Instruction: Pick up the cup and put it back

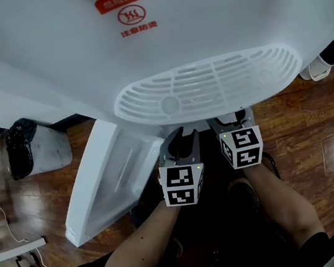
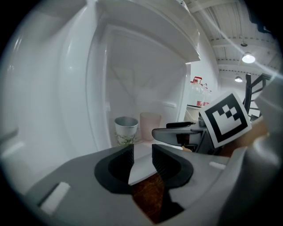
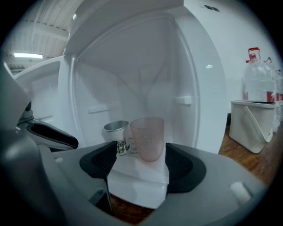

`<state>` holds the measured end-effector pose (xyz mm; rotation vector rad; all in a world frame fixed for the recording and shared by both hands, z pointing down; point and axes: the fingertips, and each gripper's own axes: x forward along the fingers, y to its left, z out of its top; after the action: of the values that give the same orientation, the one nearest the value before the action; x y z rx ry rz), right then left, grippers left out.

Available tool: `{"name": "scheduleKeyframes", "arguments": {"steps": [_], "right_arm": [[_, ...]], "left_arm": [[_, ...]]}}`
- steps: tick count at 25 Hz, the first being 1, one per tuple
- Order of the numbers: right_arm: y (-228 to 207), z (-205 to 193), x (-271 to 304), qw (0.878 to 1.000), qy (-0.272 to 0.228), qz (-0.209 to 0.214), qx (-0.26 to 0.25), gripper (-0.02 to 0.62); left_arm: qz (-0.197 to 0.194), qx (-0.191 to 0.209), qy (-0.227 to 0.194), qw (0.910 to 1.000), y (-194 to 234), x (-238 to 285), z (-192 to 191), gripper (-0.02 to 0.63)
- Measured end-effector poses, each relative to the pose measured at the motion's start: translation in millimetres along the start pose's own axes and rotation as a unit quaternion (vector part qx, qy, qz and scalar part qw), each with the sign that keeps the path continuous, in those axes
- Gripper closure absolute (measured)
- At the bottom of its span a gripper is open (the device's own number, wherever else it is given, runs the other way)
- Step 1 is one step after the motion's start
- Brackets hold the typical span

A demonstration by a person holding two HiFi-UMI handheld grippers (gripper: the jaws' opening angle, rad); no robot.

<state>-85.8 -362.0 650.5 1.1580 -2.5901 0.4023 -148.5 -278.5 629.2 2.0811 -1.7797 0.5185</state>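
Pink cup (image 3: 147, 137) upright on cabinet floor (image 3: 138, 178), back from its front edge, metal cup (image 3: 116, 130) just beside it. Right gripper (image 3: 141, 161) jaws wide apart, lined up on pink cup, pads not touching it. Left gripper (image 2: 142, 160) jaws part open, nothing between them

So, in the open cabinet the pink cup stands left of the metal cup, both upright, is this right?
Not quite: the pink cup stands right of the metal cup, not left. Both are upright in the open cabinet. The right gripper view shows it.
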Motion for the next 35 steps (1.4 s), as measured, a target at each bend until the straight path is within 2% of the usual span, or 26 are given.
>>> {"name": "scheduleKeyframes", "arguments": {"steps": [6, 10, 11, 17, 22, 35], "right_arm": [[-2, 5, 10, 1.0, 0.002, -0.013, 0.001, 0.253], [-6, 2, 16, 1.0, 0.01, -0.019, -0.001, 0.242], [-5, 1, 18, 1.0, 0.011, -0.02, 0.001, 0.242], [-7, -2, 29, 0.999, 0.012, -0.031, -0.003, 0.242], [-9, 4, 38, 0.999, 0.012, -0.036, 0.009, 0.239], [-17, 3, 55, 0.998, 0.02, -0.051, 0.006, 0.239]], "left_arm": [[0.0, 0.003, -0.013, 0.9999, 5, 10, 6, 0.507], [0.007, -0.029, -0.024, 0.9993, 8, 16, 8, 0.586], [0.008, -0.032, -0.027, 0.9991, 9, 17, 9, 0.587], [0.003, 0.006, -0.045, 0.999, 11, 24, 20, 0.588], [0.008, 0.007, -0.043, 0.999, 14, 24, 23, 0.588], [-0.012, 0.02, -0.041, 0.9989, 0, 21, 18, 0.588]]}}
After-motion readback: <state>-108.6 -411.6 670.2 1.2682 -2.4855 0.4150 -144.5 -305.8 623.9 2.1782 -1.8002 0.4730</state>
